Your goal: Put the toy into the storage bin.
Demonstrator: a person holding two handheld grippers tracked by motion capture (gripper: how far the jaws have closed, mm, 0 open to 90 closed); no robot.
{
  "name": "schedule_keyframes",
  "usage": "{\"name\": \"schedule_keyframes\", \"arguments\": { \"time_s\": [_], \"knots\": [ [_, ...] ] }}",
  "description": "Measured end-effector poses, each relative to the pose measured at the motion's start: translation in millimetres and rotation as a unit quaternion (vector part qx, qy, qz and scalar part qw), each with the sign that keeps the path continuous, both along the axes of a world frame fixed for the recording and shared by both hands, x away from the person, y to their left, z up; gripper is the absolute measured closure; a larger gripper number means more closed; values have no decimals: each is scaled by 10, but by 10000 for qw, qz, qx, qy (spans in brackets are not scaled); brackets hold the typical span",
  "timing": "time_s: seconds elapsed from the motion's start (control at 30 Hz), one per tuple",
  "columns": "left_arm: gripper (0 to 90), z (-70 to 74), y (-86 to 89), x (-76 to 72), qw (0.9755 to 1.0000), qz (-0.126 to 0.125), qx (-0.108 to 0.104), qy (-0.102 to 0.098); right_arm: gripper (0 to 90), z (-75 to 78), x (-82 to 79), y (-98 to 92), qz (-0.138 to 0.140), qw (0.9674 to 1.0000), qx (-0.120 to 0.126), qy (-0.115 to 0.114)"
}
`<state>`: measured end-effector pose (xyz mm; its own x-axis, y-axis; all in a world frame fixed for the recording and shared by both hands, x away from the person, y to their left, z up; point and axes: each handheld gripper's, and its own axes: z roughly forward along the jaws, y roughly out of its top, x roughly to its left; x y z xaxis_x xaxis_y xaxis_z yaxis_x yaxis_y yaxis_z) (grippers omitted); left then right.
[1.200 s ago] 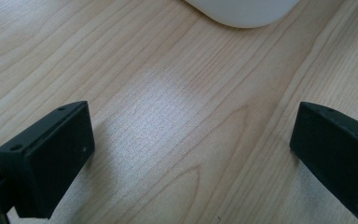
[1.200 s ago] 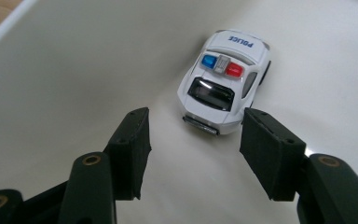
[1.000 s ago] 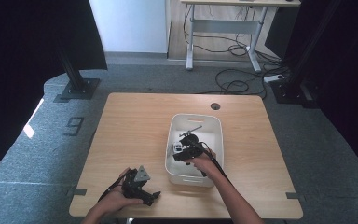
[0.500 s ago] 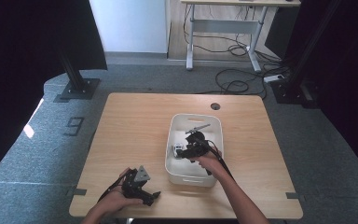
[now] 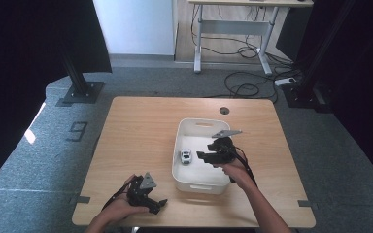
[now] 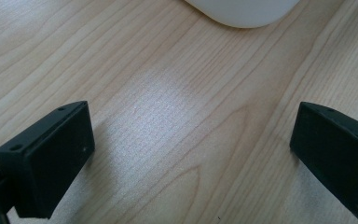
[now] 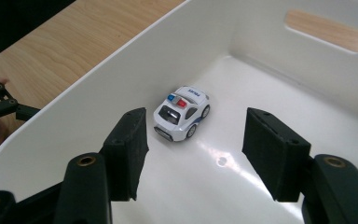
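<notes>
Right tool [image 7: 193,154]: black, two jaws, held in the person's right hand [image 5: 237,173] over the inside of the white plastic rectangular bin [image 5: 194,180]. Jaws spread wide, nothing between them, released. In the right gripper view the small white toy police car [image 7: 182,112] with red and blue roof lights sits just beyond the jaw tips, on the bin floor, clear of both jaws. Car stands on its wheels, close to the bin's left wall as seen from above [image 5: 186,156]. Slot handle cut in the far end wall of the bin, wood showing through it.

Left tool [image 6: 193,154]: black, two jaws, in the person's left hand [image 5: 119,212] at the near left part of the light wooden bench [image 5: 141,126]. Jaws wide apart, released, bare wood grain between them. Rounded corner of the white bin at the top edge of the left gripper view, apart from the jaws. Grey three-cornered plate on top of this tool; a like plate on the right tool.

Outward: bin sits on the right-centre of the bench, long side running away from the person. Round cable hole [image 5: 224,110] in the bench top beyond the bin. Grey carpet floor [image 5: 43,145] around; a white-framed desk [image 5: 233,24] with loose cables beneath it at the back
</notes>
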<state>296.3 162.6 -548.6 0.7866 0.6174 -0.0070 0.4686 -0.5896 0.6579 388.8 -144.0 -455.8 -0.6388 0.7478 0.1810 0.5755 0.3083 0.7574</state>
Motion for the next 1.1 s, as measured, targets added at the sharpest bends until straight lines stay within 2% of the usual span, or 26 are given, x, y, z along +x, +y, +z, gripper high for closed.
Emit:
{"name": "schedule_keyframes", "arguments": {
  "time_s": [0.27,0.67,0.87,1.1],
  "knots": [
    [0,0,1,1,10000,-3,5,-7,393,53,-116,-247,-111,9993,129,-330],
    [0,0,1,1,10000,-6,7,-10,391,53,-290,-713,-536,9952,386,-728],
    [0,0,-2,-1,10000,10,4,-9,388,18,-376,-929,-723,9923,416,-914],
    [0,0,-2,-1,10000,10,1,-3,382,-34,-477,-1181,-883,9906,351,-987]
  ]
}}
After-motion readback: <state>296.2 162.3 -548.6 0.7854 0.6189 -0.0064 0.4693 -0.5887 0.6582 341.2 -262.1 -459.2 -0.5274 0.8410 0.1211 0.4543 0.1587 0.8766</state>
